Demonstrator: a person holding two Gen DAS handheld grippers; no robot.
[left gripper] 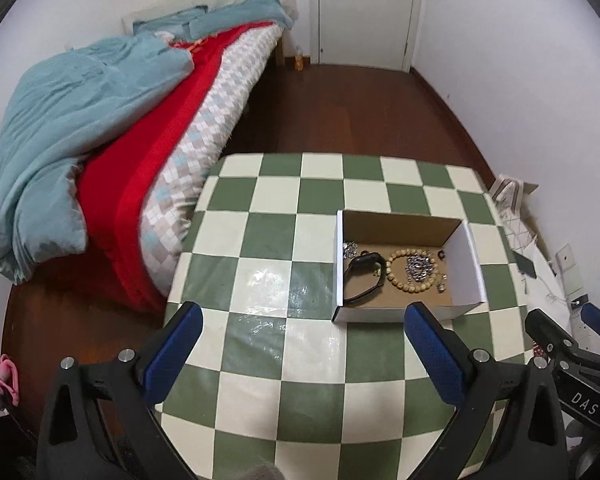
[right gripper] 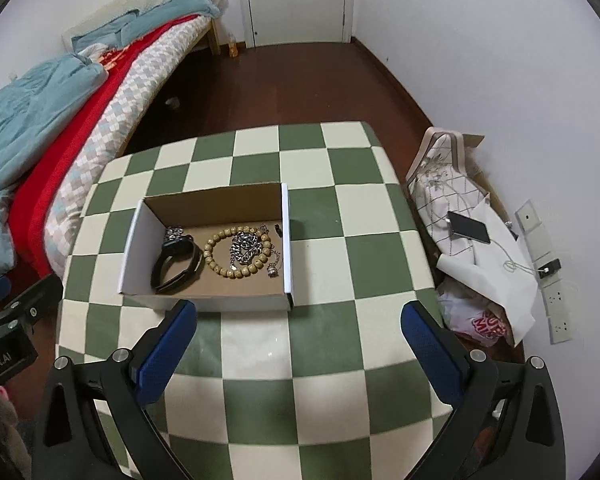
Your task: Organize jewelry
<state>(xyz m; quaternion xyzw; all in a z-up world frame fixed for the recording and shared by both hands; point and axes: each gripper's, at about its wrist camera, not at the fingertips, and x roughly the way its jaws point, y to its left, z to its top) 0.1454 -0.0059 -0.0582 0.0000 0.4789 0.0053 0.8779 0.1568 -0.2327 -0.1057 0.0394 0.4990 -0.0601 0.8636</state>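
An open cardboard box stands on the green and white checked table. In it lie a black wristband, a wooden bead bracelet, a silver chain, another small chain and small charms. My left gripper is open and empty, in front of the box to its left. My right gripper is open and empty, just in front of the box.
A bed with blue and red covers stands left of the table. Bags, papers and a phone lie on the floor at the right wall. A white door is at the back.
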